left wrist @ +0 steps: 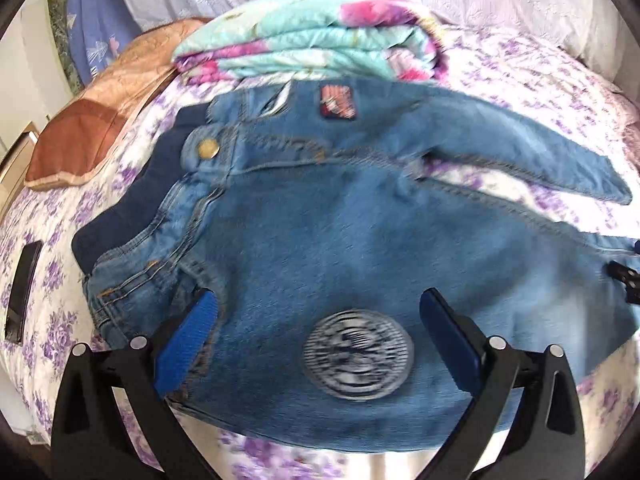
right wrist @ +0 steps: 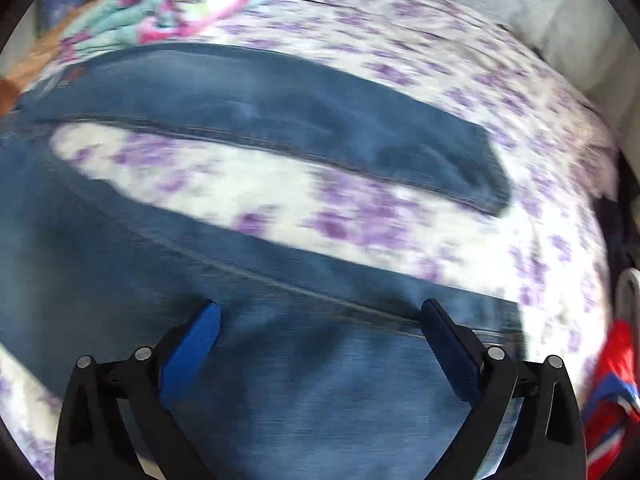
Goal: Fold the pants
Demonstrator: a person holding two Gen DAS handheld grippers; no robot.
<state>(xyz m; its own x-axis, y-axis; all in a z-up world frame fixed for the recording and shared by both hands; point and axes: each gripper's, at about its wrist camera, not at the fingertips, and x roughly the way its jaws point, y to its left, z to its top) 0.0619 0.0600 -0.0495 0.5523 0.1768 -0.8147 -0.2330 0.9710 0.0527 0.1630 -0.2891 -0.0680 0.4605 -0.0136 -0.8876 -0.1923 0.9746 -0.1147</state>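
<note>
While the jeans (left wrist: 320, 216) lie spread on the bed (left wrist: 520, 80), I hold my left hand-held gripper (left wrist: 318, 308) over the hip, its blue pads (left wrist: 188, 344) wide apart and gripping nothing. The denim is mid-blue and faded, with a brass waist button (left wrist: 208, 147), a red woven patch (left wrist: 338, 103) near the waistband and a round grey-white emblem (left wrist: 357, 354) on the near thigh. The waist points toward the bed's left edge, where a brown pillow (left wrist: 80, 140) lies; the legs run lengthwise to the right and splay apart, showing sheet between them. A folded floral quilt (left wrist: 304, 48) sits just beyond the waistband. My right hand-held gripper (right wrist: 320, 316) hangs over the near leg (right wrist: 280, 360), fingers likewise spread and empty; that view is blurred.
</note>
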